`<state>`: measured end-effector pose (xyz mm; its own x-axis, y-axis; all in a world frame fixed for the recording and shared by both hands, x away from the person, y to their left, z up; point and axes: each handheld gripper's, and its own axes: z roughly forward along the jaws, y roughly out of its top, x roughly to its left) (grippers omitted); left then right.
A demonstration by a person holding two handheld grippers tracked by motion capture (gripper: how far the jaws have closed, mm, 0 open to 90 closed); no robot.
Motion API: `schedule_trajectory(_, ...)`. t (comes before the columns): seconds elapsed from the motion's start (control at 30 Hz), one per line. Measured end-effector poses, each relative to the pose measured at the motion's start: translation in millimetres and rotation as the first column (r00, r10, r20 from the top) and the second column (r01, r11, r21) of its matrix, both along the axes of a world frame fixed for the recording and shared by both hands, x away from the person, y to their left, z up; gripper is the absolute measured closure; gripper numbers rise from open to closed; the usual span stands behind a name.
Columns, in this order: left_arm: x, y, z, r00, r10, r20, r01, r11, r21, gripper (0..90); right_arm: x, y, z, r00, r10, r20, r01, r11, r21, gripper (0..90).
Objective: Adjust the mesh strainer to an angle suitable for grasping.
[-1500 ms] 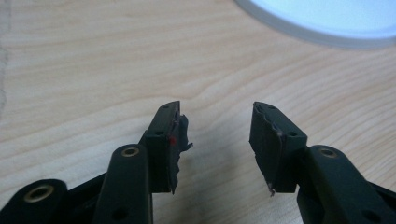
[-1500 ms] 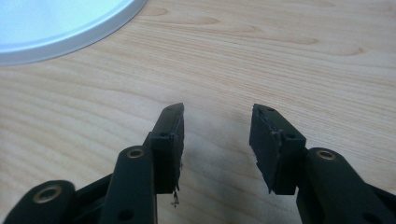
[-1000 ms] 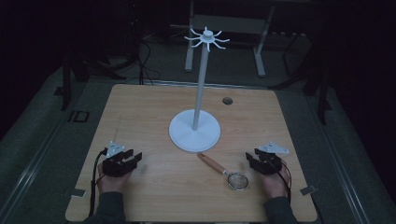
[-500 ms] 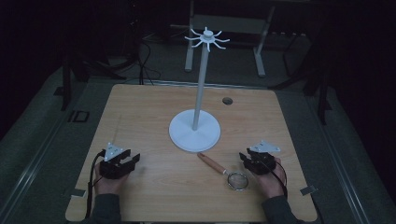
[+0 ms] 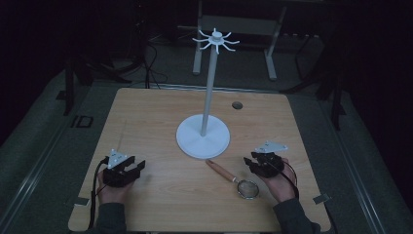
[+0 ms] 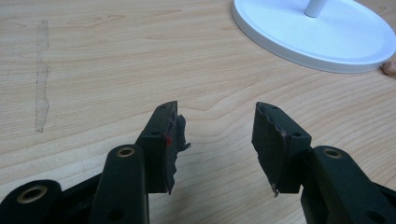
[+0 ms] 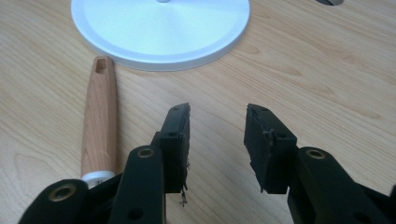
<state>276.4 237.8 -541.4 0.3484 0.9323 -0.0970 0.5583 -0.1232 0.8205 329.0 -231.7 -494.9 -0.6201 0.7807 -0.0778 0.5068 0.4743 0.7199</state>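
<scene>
From the high view, the job looks like it has hardly begun: the little strainer (image 5: 237, 181) with the wooden handle lies flat on the table (image 5: 156, 122), and nothing hangs on the hooks at the top of the white stand (image 5: 203, 137). The right gripper (image 5: 256, 163) rests low just beside the strainer, with the round mesh end a little in front of the person's hand and the handle pointing away toward the stand's base. The left gripper (image 5: 136, 168) sits well apart from it, on the other side. Picking the strainer up and likely hanging it on a hook is all left to do. In the left gripper view, the left gripper (image 6: 217, 135) has its jaws spread wide with nothing between them, and the stand's round base (image 6: 322, 37) is ahead and off to one side. In the right gripper view, the right gripper (image 7: 217, 133) is also wide apart and holds nothing. The wooden handle (image 7: 99, 116) lies just beside its left jaw, outside the gap, so the gripper needs to shift over to grab it.
</scene>
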Motion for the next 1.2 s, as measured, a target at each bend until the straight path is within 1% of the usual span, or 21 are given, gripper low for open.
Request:
schedule_trajectory(0.03, 0.1, 0.1, -0.1, 1.0000, 0.001, -0.001, -0.001, 1.0000, -0.001, 51.2, 0.5, 0.9, 0.6, 1.0000, 0.006, -0.002, -0.006, 1.000, -0.005, 59.2)
schedule_trajectory(0.13, 0.4, 0.1, -0.6, 1.0000, 0.002, -0.007, -0.002, 1.0000, 0.002, 51.3, 1.3, 3.7, 0.7, 0.9993, 0.025, -0.027, -0.025, 1.000, -0.006, 58.9)
schedule_trajectory(0.23, 0.2, -0.1, -0.6, 1.0000, 0.000, -0.007, 0.000, 1.0000, 0.005, 51.2, 1.3, 7.7, -0.9, 0.9974, 0.053, -0.048, -0.054, 0.998, -0.024, 58.2)
schedule_trajectory(0.37, 0.6, -0.2, -1.0, 1.0000, -0.001, -0.009, 0.001, 1.0000, 0.006, 51.2, 1.8, 14.1, -3.2, 0.9932, 0.081, -0.084, -0.084, 0.996, -0.039, 57.4)
schedule_trajectory(0.63, 0.4, 0.0, -1.8, 0.9999, 0.005, -0.015, -0.005, 0.9999, 0.012, 51.3, 5.0, 25.5, -4.8, 0.9839, 0.125, -0.128, -0.133, 0.990, -0.055, 56.0)
schedule_trajectory(0.8, 0.4, 0.5, -1.7, 0.9998, 0.007, -0.016, -0.007, 0.9999, 0.014, 51.3, 7.7, 34.3, -6.7, 0.9714, 0.166, -0.170, -0.181, 0.981, -0.075, 53.8)
schedule_trajectory(0.97, 0.3, 0.7, -1.5, 0.9999, 0.007, -0.014, -0.007, 0.9999, 0.012, 51.2, 8.5, 43.2, -7.7, 0.9618, 0.193, -0.194, -0.215, 0.972, -0.097, 52.2)
schedule_trajectory(1.13, 0.4, 1.4, -1.3, 0.9999, 0.010, -0.012, -0.010, 0.9999, 0.008, 51.2, 8.1, 51.4, -8.7, 0.9529, 0.218, -0.211, -0.241, 0.966, -0.089, 50.8)
schedule_trajectory(1.2, 0.3, 1.5, -0.9, 0.9999, 0.008, -0.009, -0.008, 1.0000, 0.002, 51.2, 8.0, 54.9, -10.0, 0.9462, 0.233, -0.225, -0.257, 0.963, -0.083, 50.6)
